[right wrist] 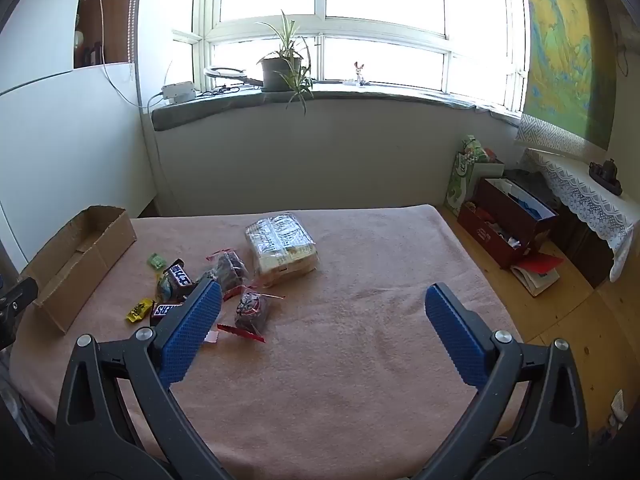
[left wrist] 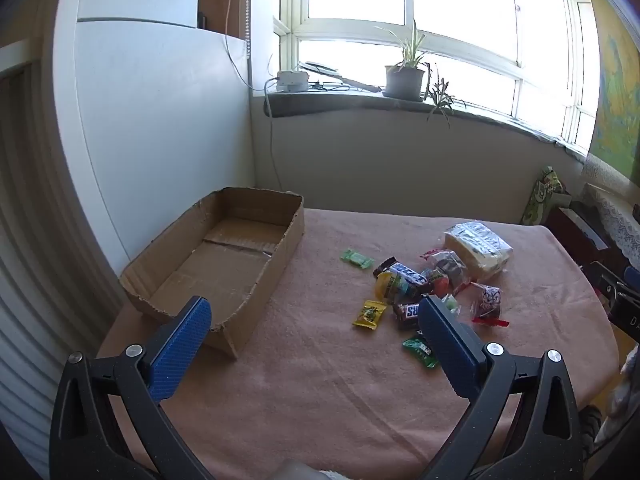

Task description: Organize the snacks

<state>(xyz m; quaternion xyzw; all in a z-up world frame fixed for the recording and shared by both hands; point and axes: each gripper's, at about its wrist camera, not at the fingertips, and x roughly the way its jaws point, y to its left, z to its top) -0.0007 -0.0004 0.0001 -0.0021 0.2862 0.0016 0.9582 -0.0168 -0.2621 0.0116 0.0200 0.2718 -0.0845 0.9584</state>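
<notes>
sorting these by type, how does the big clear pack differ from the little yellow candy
The big clear pack is by far the largest snack, a blocky bundle in see-through wrap; the little yellow candy is a small flat packet in opaque yellow. The pack lies at the far end of the pile, farthest from the cardboard box; the candy lies near the pile's front edge, closer to the box. Both rest on the pink cloth, outside the box.

Wrapped snacks (left wrist: 432,280) lie scattered beside an empty cardboard box (left wrist: 216,256)

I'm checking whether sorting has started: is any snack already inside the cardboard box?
No. In the left wrist view the cardboard box shows only its bare floor, and the snacks all lie on the pink cloth.
</notes>
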